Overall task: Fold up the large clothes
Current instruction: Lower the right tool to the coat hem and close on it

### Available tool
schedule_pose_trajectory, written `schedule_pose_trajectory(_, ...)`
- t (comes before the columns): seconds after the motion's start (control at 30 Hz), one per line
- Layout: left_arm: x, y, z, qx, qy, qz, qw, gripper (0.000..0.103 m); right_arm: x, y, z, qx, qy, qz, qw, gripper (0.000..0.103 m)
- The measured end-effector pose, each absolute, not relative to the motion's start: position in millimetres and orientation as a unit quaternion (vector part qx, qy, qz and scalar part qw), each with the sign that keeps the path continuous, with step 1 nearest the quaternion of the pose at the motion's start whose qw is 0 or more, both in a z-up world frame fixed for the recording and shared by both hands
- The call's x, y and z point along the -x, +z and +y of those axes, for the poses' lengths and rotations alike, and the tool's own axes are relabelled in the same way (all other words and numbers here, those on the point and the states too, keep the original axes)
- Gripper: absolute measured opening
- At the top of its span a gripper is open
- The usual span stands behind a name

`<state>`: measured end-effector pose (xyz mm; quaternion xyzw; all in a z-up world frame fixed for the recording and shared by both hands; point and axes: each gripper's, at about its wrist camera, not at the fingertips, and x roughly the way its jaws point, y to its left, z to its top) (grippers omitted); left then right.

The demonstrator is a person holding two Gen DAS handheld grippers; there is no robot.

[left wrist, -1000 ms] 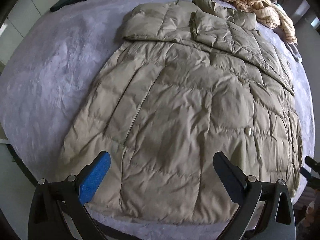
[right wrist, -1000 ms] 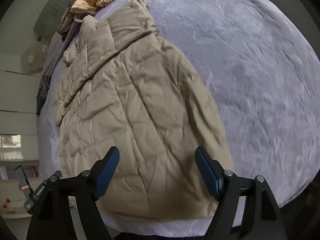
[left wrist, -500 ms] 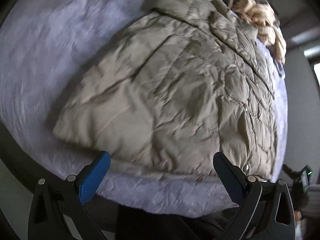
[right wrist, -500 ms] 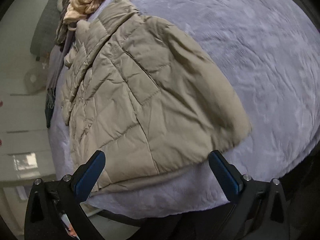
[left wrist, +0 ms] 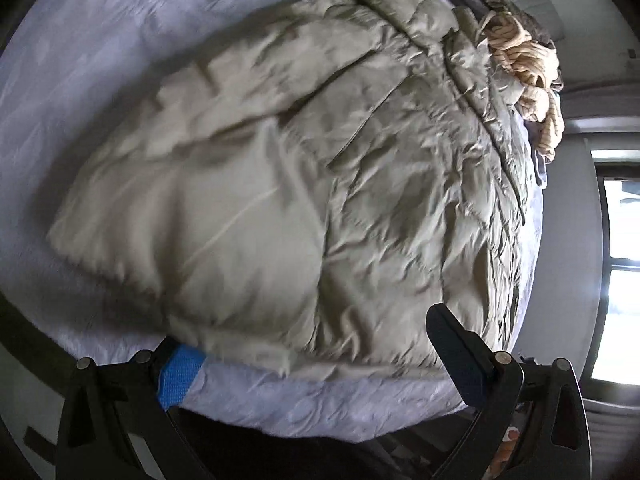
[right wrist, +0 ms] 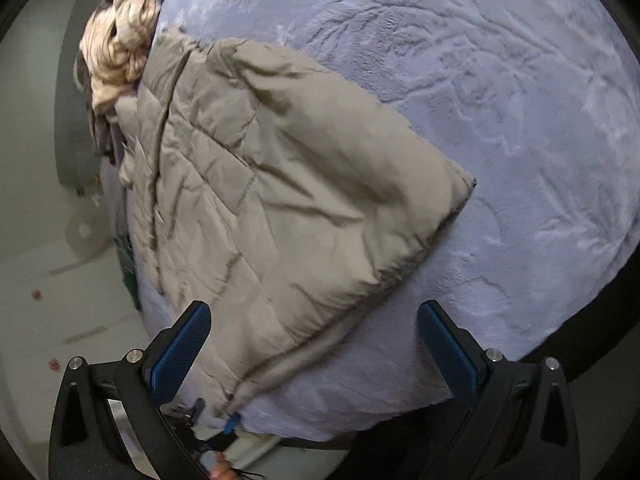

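Observation:
A large beige quilted puffer coat (left wrist: 312,168) lies flat on a lilac bedspread (left wrist: 80,60), its hem toward me and its hood at the far end. My left gripper (left wrist: 320,356) is open at the hem near the bed's front edge; the hem lies over the tip of its left finger. In the right wrist view the coat (right wrist: 272,200) lies on the bedspread (right wrist: 500,120). My right gripper (right wrist: 316,344) is open, straddling the hem's lower edge, holding nothing.
A cream striped garment (left wrist: 524,64) is heaped past the coat's hood; it also shows in the right wrist view (right wrist: 120,44). A bright window (left wrist: 620,280) is at the right. The bed's front edge (left wrist: 300,420) drops off just under both grippers.
Both grippers have pulled back and dropped low to the coat's hem at the bed's front edge. The right gripper's jaws have opened wider. The coat has not moved.

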<state>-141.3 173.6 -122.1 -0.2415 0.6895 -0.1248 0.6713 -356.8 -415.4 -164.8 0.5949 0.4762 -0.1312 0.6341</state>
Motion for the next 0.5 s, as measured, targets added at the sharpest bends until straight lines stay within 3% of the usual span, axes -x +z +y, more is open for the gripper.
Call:
schedule_pose_trajectory(0.03, 138.5, -121.4, 172.0, 0.240, -0.123, 0.687, 0.675, 0.101, 357.2, -165.7, -415.9, -0.605, -0.129, 0.467, 0.632, 0.103)
schedule_pose_trajectory(0.13, 130.0, -118.8, 172.3, 0.242, -0.118, 0.682, 0.680, 0.068, 355.5, -167.4, -415.9, -0.631, -0.121, 0.441, 0.627, 0.100)
schedule_pose_trajectory(0.2, 125.6, -118.3, 171.8, 0.235, -0.119, 0.682, 0.682, 0.033, 354.3, -168.9, -416.9, -0.641, -0.113, 0.431, 0.625, 0.083)
schedule_pose_trajectory(0.23, 124.8, -116.5, 173.0, 0.230, -0.121, 0.681, 0.685, 0.028, 353.0, -170.6, -417.6, -0.645, -0.111, 0.431, 0.621, 0.072)
schedule_pose_trajectory(0.3, 123.6, -108.9, 174.1, 0.218, -0.125, 0.672, 0.697, 0.018, 350.7, -176.5, -416.7, -0.657, -0.108, 0.430, 0.610, 0.063)
schedule_pose_trajectory(0.33, 125.4, -104.1, 177.1, 0.214, -0.128, 0.667, 0.702, 0.016, 349.6, -178.1, -416.0, -0.660, -0.108, 0.431, 0.606, 0.043)
schedule_pose_trajectory(0.37, 124.8, -98.4, 177.9, 0.210, -0.132, 0.660, 0.709, 0.016, 348.2, -179.6, -414.8, -0.660, -0.109, 0.436, 0.602, 0.014)
schedule_pose_trajectory(0.5, 122.3, -73.6, 174.8, 0.188, -0.149, 0.635, 0.734, 0.016, 343.0, -167.3, -411.2, -0.634, -0.112, 0.437, 0.628, 0.009)
